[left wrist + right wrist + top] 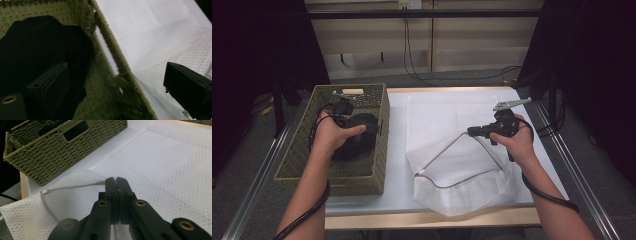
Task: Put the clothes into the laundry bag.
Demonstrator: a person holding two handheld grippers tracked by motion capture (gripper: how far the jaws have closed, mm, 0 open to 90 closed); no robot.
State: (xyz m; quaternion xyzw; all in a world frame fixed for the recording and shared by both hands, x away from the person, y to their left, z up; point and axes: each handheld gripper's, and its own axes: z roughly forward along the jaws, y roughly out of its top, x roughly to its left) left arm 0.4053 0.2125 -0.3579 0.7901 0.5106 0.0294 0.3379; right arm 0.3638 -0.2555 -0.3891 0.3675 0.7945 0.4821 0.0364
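**Right gripper pins bag rim, left goes for the dark garment**

Right gripper (472,132): my jaws are clenched on the grey rim cord (75,186) of the white mesh laundry bag (462,165), lifting it. That holds the mouth up and open toward the basket side, as I judge it, so something can go in.

Mesh bag lies on the bench, spreading from the middle to the near right edge, bottom hem hanging just over the front edge.

Left gripper (362,131): jaws spread apart, holding nothing, down inside the woven green basket (377,95). One jaw stands over the black garment (37,47); the other hangs past the basket's right wall. Cannot tell if it touches the cloth.

Garment sits bunched in the basket's middle. Basket stands at the bench's left edge, just beside the bag, a short carry.
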